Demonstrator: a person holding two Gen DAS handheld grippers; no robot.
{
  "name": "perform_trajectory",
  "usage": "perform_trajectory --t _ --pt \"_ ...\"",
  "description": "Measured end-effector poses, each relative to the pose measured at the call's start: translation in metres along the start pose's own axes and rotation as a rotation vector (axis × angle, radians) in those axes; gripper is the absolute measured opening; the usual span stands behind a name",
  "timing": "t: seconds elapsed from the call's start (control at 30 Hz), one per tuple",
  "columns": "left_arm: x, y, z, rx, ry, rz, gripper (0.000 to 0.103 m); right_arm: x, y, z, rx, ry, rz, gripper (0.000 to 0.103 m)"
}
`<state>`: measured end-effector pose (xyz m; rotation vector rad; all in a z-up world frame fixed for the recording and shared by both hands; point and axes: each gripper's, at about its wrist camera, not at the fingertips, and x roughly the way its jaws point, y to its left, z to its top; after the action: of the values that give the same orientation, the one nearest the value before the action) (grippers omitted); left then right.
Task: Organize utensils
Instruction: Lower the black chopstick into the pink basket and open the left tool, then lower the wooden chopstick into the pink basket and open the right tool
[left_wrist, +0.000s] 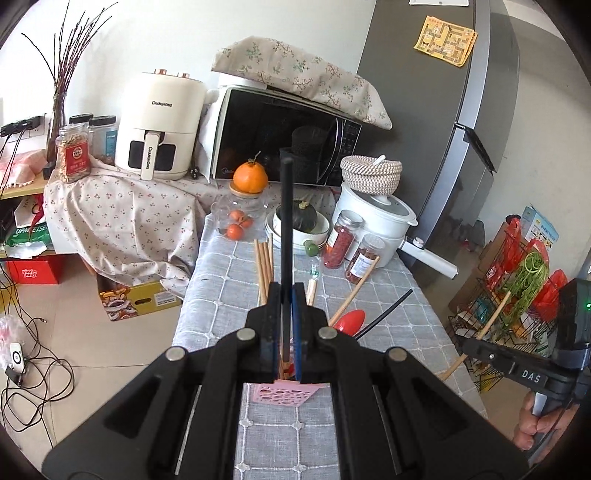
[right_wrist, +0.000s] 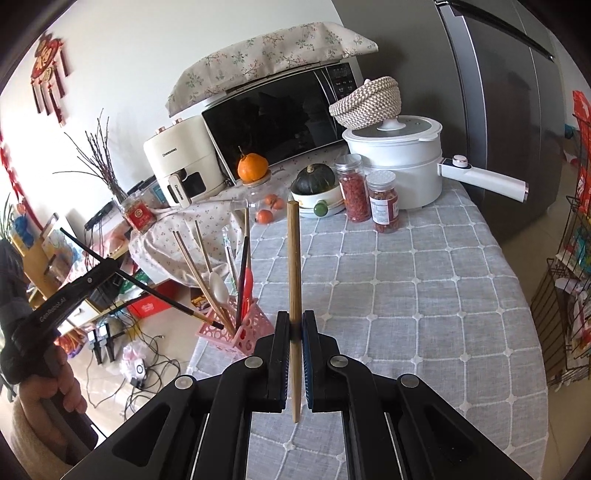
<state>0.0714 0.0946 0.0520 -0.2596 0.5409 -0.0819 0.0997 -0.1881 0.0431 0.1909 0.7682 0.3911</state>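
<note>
Two chopsticks in hand, neither stowed yet: left gripper (left_wrist: 287, 295) fingers clamped on a slim black chopstick (left_wrist: 286, 206), right gripper (right_wrist: 294, 325) fingers clamped on a round, pale wooden chopstick (right_wrist: 294, 266) standing near upright. Pink perforated plastic holder (right_wrist: 236, 332) near the worktop (right_wrist: 406, 277) edge, already loaded with wooden chopsticks, a white spoon (right_wrist: 218, 284), red and black sticks, all leaning. Black chopstick's lower tip at the holder's rim, seemingly about to go in. Judged well advanced; remaining work apparently the two held pieces only, no loose utensils visible on the grey checked cloth. Smooth, thin, rigid items; light, openwork holder, liable to tip.
</note>
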Motion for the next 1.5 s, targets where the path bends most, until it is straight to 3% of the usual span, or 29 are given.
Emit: perform_trajectory --t 0.3,0.53,0.77,0.83,0.9,1.0,1.17,1.3,1.5 --pt "0.03 0.007 -0.01 -0.019 0.087 0.037 0.006 0.004 0.002 -0.002 -0.007 0.01 0.0 0.006" --pt "0.048 0.008 -0.014 -0.02 0.085 0.039 0.007 0.006 0.008 -0.004 -0.013 -0.002 0.007 0.006" --pt "0.064 0.018 -0.019 -0.095 0.1 0.009 0.008 0.009 0.018 -0.003 -0.016 -0.025 0.023 0.006" --pt "0.064 0.019 -0.018 -0.107 0.102 0.01 0.013 0.008 0.024 -0.001 -0.014 -0.044 0.034 0.006" --pt "0.06 0.018 -0.017 -0.108 0.098 0.018 0.034 0.006 0.029 0.002 -0.015 -0.066 0.045 0.006" --pt "0.048 0.017 -0.015 -0.099 0.086 0.042 0.055 0.002 0.039 0.009 -0.013 -0.111 0.063 0.006" --pt "0.037 0.022 -0.019 -0.074 0.141 0.116 0.079 0.0 0.056 0.022 0.0 -0.196 0.101 0.006" --pt "0.036 0.034 -0.033 -0.055 0.243 0.182 0.081 0.007 0.072 0.028 -0.005 -0.264 0.121 0.006" --pt "0.04 0.05 -0.053 -0.045 0.346 0.2 0.081 0.034 0.091 0.028 -0.053 -0.297 0.09 0.006"
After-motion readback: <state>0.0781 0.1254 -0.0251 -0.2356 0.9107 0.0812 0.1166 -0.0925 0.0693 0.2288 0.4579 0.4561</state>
